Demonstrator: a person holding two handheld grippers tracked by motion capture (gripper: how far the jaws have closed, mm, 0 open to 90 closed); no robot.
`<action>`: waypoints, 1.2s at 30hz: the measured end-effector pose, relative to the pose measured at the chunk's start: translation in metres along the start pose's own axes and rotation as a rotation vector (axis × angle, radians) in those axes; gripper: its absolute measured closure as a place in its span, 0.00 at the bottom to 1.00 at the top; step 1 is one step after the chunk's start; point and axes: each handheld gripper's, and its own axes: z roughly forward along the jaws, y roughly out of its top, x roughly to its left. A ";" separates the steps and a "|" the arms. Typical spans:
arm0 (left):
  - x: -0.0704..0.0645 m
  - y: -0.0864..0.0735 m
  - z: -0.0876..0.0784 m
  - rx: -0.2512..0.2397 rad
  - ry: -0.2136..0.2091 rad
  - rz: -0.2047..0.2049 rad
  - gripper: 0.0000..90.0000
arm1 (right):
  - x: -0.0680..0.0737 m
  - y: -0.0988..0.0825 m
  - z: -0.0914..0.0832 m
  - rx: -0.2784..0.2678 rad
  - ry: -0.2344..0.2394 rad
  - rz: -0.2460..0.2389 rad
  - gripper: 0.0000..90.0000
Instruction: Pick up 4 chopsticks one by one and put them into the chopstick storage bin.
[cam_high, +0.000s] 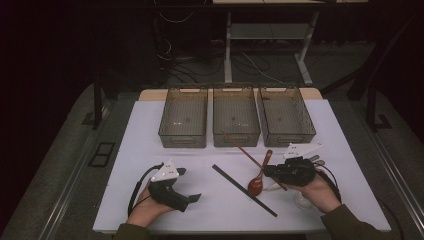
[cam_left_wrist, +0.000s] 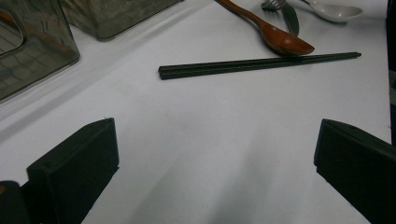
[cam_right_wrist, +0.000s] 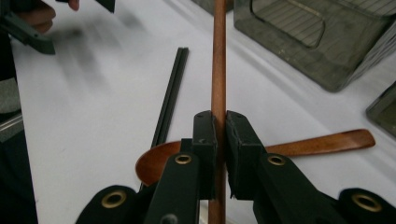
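My right hand-held gripper (cam_right_wrist: 219, 135) pinches the brown wooden chopstick (cam_right_wrist: 218, 56); its long axis runs straight ahead toward the grey wire bins (cam_high: 236, 120). Left hand-held gripper (cam_high: 186, 189) spread wide, idle.

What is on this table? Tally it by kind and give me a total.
Bins: 3
Spoons: 2, a brown spoon and a white spoon
Chopstick lots: 2, black chopsticks lying on the table, and a brown chopstick clamped in the right gripper
Forks: 1, the fork
Total: 8
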 end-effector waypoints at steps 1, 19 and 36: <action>0.000 0.000 0.000 0.001 0.000 0.000 0.00 | 0.000 0.001 0.000 -0.003 0.000 0.001 0.92; 0.001 0.000 -0.001 -0.007 -0.003 0.002 0.00 | -0.003 0.031 0.013 -0.037 -0.001 -0.008 0.92; 0.000 0.000 -0.002 -0.010 -0.005 0.003 0.00 | -0.006 0.069 0.036 -0.070 -0.007 -0.026 0.92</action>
